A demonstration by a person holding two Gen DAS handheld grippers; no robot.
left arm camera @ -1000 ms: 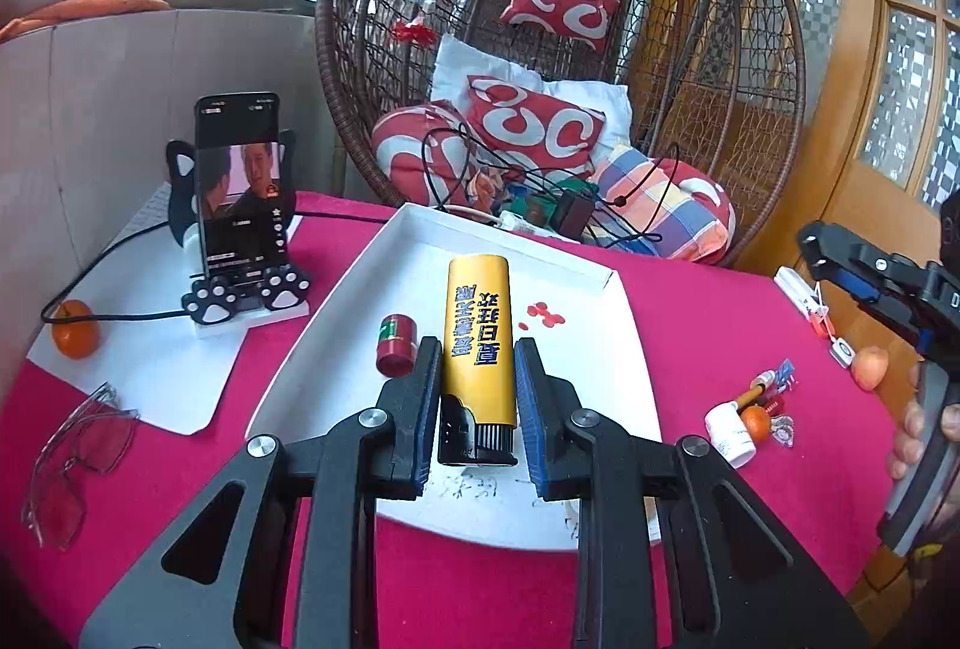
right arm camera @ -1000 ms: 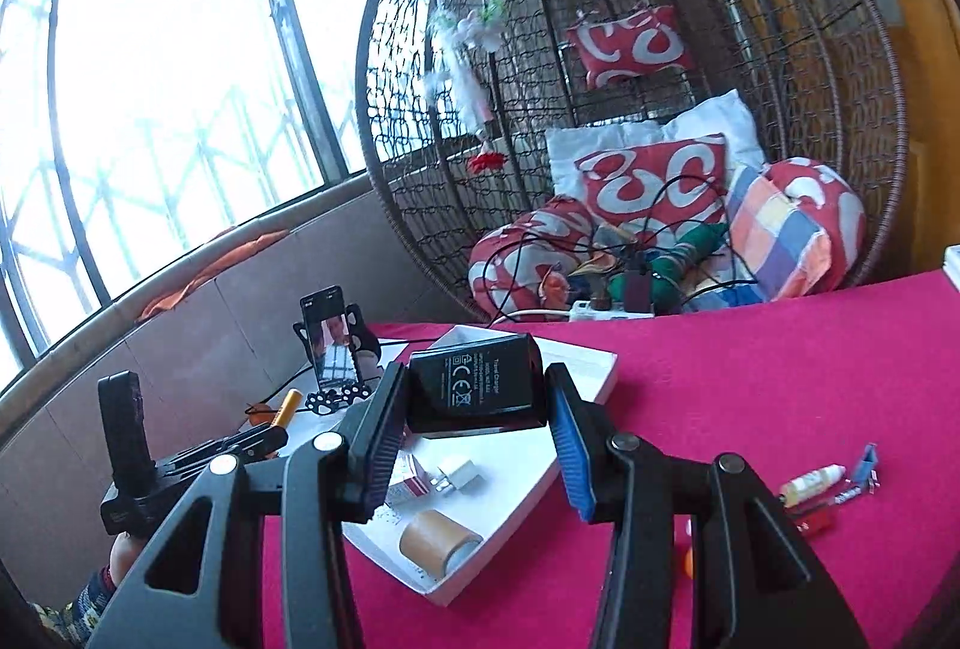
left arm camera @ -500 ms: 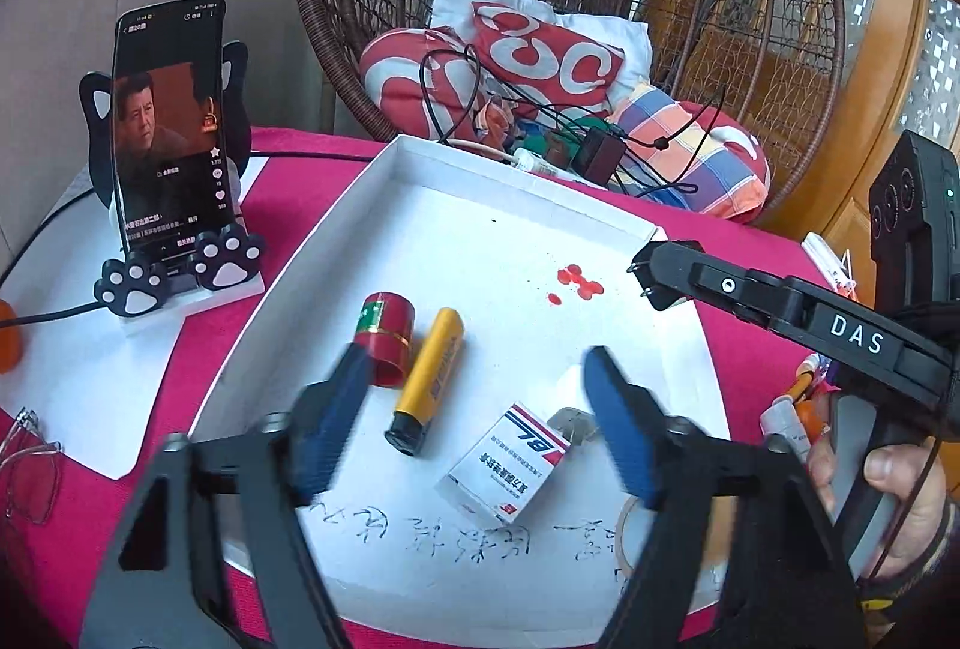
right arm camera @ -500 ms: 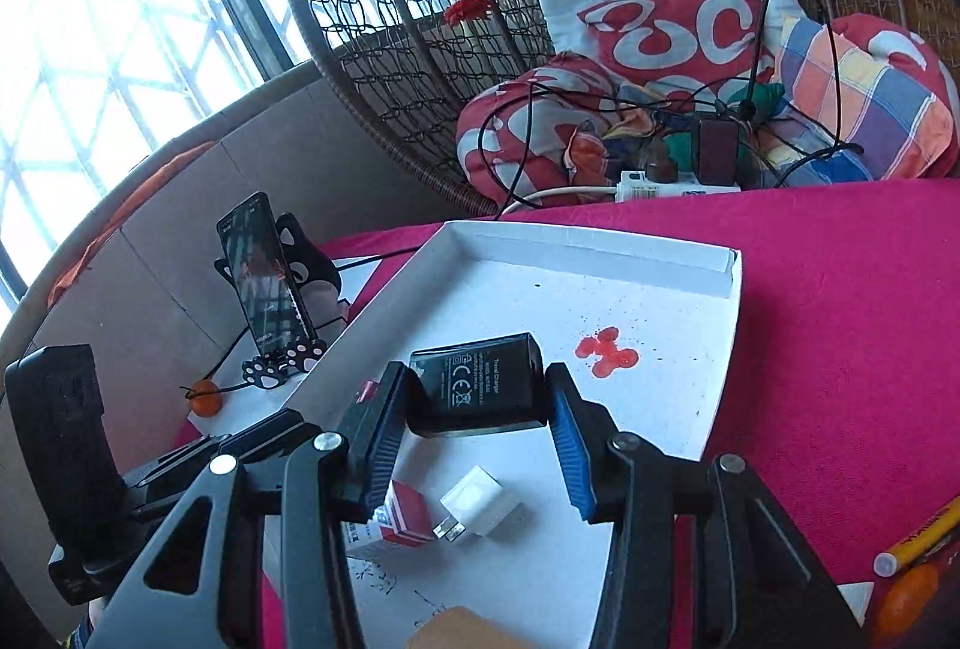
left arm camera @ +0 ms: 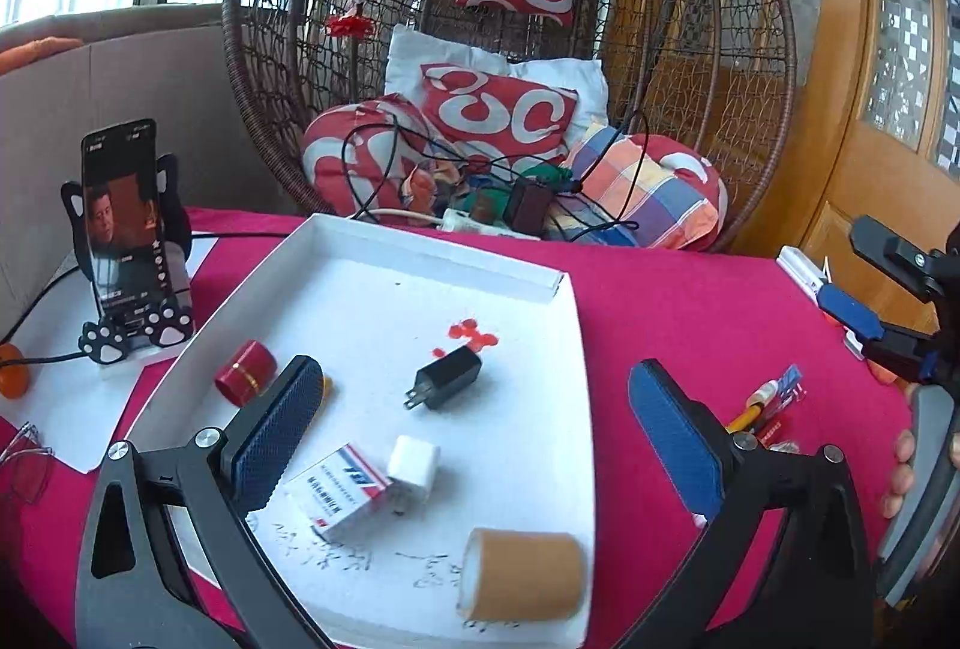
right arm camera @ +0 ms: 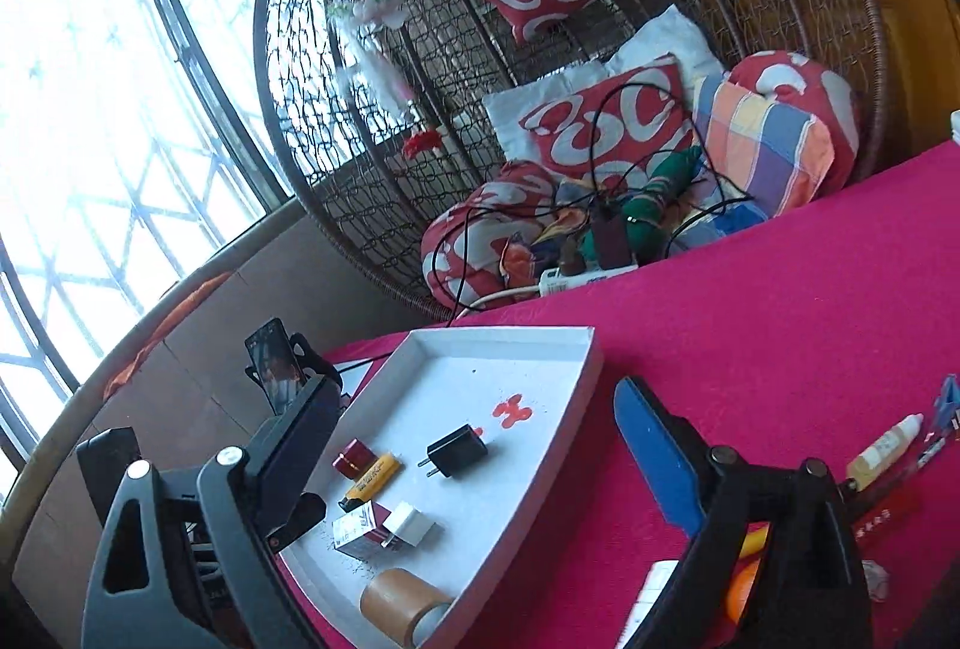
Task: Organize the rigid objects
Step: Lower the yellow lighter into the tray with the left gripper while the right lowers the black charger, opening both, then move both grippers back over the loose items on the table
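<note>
Both grippers, left (left arm camera: 474,421) and right (right arm camera: 474,439), just opened wide, empty; black plug-in charger (left arm camera: 445,385) lies in white cardboard tray (left arm camera: 543,283).

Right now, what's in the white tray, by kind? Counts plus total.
Plug chargers: 2, black charger and white charger
Tape roll: 1
Small carton: 1
Yellow cylinder: 1
Red cylinder: 1
Total in the white tray: 6

Magenta-covered table (left arm camera: 690,301) carries a white tray (left arm camera: 522,277), a phone on its stand (left arm camera: 129,253), and pens and small bottles (right arm camera: 885,448) at the right.
</note>
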